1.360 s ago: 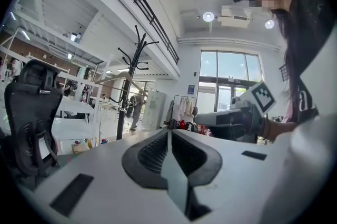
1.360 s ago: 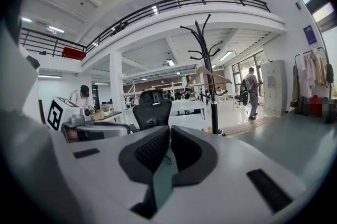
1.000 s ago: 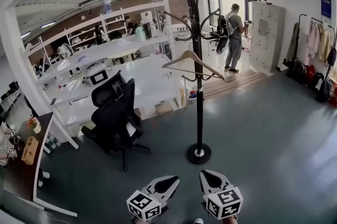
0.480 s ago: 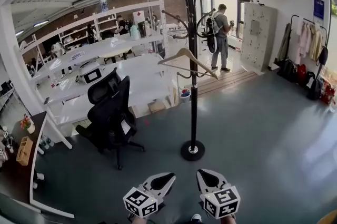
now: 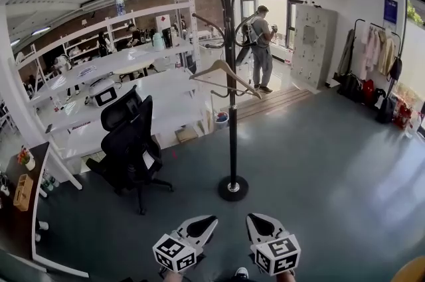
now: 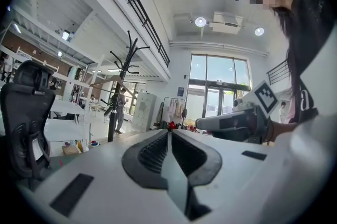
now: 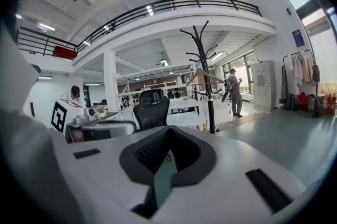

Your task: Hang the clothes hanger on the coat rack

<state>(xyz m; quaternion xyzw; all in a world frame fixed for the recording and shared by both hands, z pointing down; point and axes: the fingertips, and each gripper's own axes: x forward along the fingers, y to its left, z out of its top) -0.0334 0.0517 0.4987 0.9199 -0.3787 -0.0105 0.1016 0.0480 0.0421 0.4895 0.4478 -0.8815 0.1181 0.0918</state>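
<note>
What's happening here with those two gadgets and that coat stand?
A person holds a gripper in each hand, low in front. The left gripper and right gripper are both shut and empty. The wooden clothes hanger already hangs on the black coat rack, which stands apart from them on the floor.

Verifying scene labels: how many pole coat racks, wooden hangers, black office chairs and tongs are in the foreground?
Coat rack: 1
Wooden hanger: 1
Black office chair: 1
Tongs: 2, left tongs and right tongs
Total: 5
</note>
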